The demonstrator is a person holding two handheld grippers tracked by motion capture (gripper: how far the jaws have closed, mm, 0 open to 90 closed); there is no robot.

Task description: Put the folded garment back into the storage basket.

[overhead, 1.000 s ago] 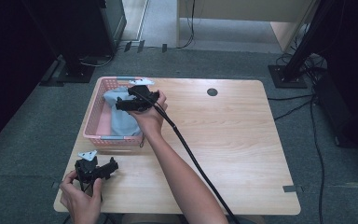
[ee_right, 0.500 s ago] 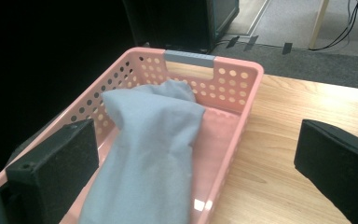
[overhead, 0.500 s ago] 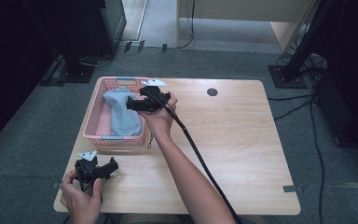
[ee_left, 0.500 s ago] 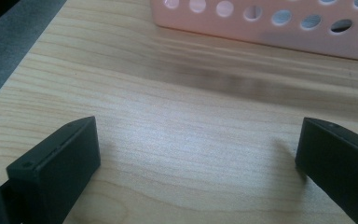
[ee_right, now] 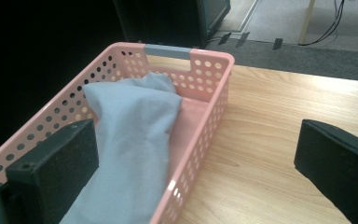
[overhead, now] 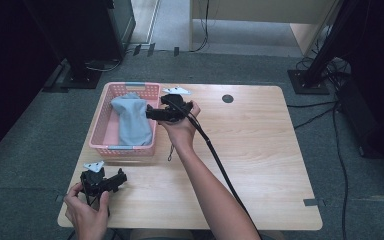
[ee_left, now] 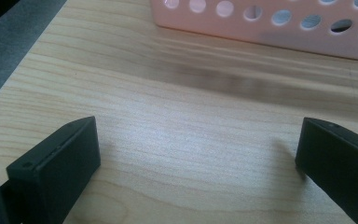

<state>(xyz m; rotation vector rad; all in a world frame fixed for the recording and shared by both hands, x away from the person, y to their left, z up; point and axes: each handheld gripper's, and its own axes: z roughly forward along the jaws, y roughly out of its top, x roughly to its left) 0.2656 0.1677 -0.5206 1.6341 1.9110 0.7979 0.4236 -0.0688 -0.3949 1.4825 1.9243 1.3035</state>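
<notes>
Both grippers are spread wide and hold nothing. Right gripper, held in the person's right hand, hangs just beside the pink basket, at the basket's long right-hand wall, with its tips pointing across the rim toward the blue cloth. In the right gripper view its two black jaws stand far apart: one sits over the basket's near corner and the cloth, the other over bare wood of the table beside the basket. Neither jaw touches the cloth or the basket wall, as far as can be seen.

That cloth lies inside the basket, a rumpled length running from near the basket's far end, under the grey handle strip, toward its near end. It covers much of the floor, and a strip of pink floor stays bare along the right-hand wall.

Left gripper, in the person's left hand, rests low at the table's near left corner, well apart from the basket's near end. In the left gripper view its jaws frame only wood grain, with the basket's perforated wall beyond them. A black cable trails from the right gripper back along the forearm, away from the basket.
</notes>
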